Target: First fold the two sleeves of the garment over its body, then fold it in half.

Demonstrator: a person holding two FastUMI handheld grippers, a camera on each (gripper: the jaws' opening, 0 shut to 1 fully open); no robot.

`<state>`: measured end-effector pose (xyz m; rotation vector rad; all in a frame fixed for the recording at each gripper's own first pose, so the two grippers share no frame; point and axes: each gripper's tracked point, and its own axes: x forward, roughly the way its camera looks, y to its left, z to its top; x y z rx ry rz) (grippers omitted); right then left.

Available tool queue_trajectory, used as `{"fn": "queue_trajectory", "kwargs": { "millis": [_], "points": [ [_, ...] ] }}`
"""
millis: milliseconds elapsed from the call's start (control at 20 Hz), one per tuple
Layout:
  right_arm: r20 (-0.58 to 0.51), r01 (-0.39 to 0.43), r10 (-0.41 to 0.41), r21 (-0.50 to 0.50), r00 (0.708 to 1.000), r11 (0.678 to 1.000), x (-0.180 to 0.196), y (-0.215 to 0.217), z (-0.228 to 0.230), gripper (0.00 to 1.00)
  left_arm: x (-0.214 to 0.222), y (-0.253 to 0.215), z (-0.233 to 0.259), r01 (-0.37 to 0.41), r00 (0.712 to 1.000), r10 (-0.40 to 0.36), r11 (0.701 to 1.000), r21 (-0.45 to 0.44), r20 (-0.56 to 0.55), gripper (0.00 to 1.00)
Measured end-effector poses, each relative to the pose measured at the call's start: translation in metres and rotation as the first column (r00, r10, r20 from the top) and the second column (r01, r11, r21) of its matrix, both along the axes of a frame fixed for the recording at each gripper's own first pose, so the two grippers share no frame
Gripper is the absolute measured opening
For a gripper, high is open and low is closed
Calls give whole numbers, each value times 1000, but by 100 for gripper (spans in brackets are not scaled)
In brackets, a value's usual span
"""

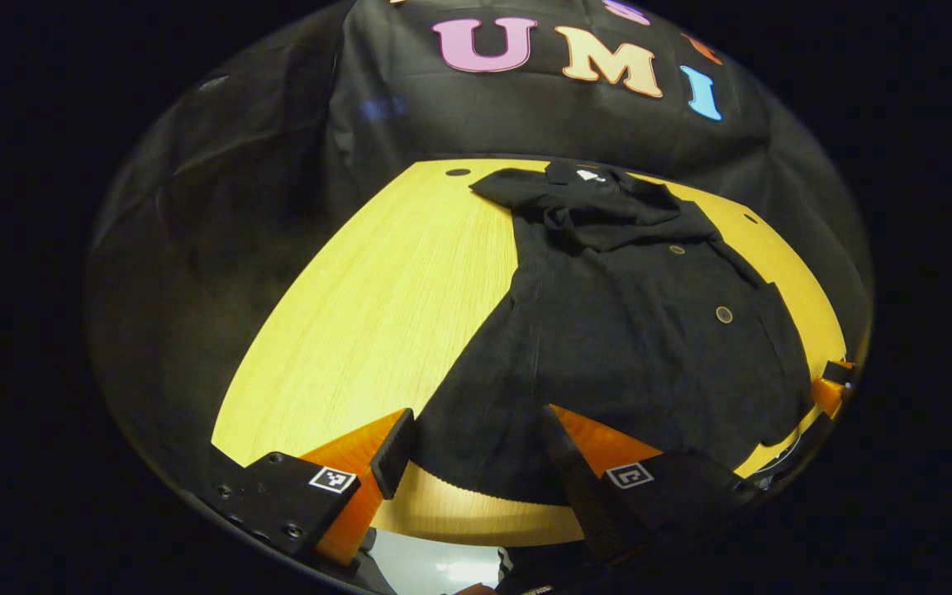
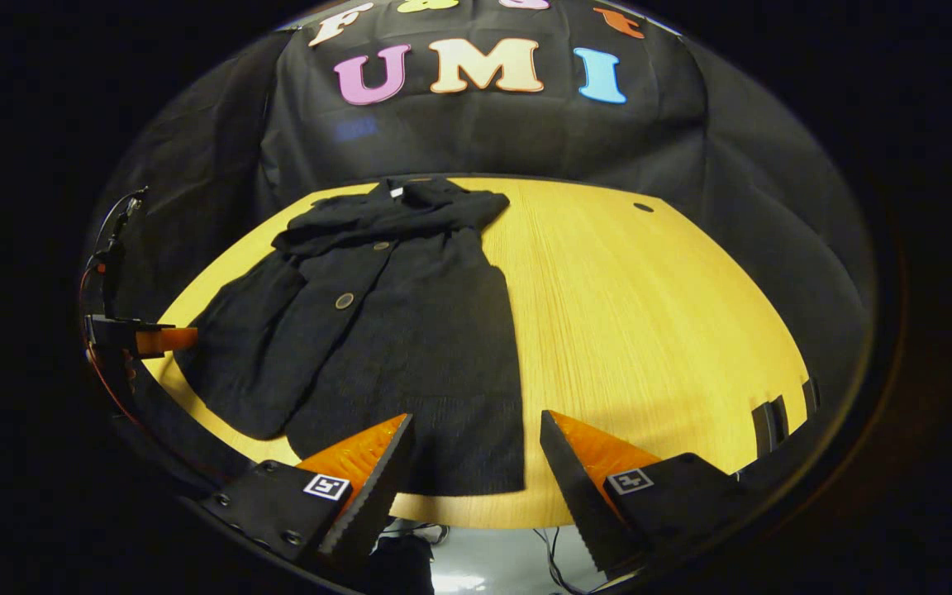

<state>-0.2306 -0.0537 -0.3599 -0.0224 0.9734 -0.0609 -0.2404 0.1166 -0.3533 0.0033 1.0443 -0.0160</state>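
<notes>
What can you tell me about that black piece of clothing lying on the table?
The black garment looks like a knitted cardigan with round buttons down the front. It lies flat, front up, on the yellow wooden table, collar toward the far wall, ribbed hem at the near edge. In the right gripper view, one sleeve lies folded across the chest near the collar, while the other spreads out to the side. Nothing but the table touches it; both grippers hover open above the hem.

**Wooden table in a dark cloth booth**

A yellow wood-grain table (image 2: 649, 330) stretches ahead of each claw, with a small dark hole (image 2: 643, 207) near its far edge. Beyond it hangs a wrinkled black cloth wall (image 2: 484, 132). Below the table's near edge, a pale, glossy floor (image 2: 492, 570) catches the light.
</notes>
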Motion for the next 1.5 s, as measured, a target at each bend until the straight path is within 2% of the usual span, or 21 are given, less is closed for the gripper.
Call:
{"fn": "queue_trajectory", "kwargs": {
  "millis": [150,300,400,450,600,650,750,950,1250,1500],
  "points": [
    [-74,-6,7,8,997,1000,-11,4,-16,97,-7,-2,-4,17,1000,-17,1000,-8,-2,95],
    [-74,9,-7,29,997,1000,-9,4,-15,96,-6,-3,-3,22,1000,-22,1000,-15,3,94],
    [-80,-21,25,42,996,999,-6,12,-16,93,-5,-4,-3,5,1000,-5,1000,-13,11,93],
    [-82,-35,40,57,996,998,-5,18,-15,73,-4,-10,-2,26,1000,-25,999,-28,15,88],
    [-84,-36,44,90,996,995,0,27,-18,15,-4,-30,-3,104,994,-103,994,-38,25,30],
    [-84,-34,43,98,996,995,1,27,-16,7,-1,-32,-4,117,993,-116,993,-24,23,11],
    [-89,-23,33,110,995,994,1,27,-16,2,-3,-34,-4,131,991,-130,991,-20,8,0],
    [-93,-17,30,137,995,990,-5,25,-10,3,-18,-37,2,117,992,-119,991,-65,-28,0],
    [-104,-50,67,151,992,987,-3,23,-4,3,-44,-40,13,79,994,-85,993,-84,-74,0],
    [-4,-65,67,172,998,983,12,30,24,3,-32,-41,41,20,999,-22,994,-110,-23,0]
  ]
}}
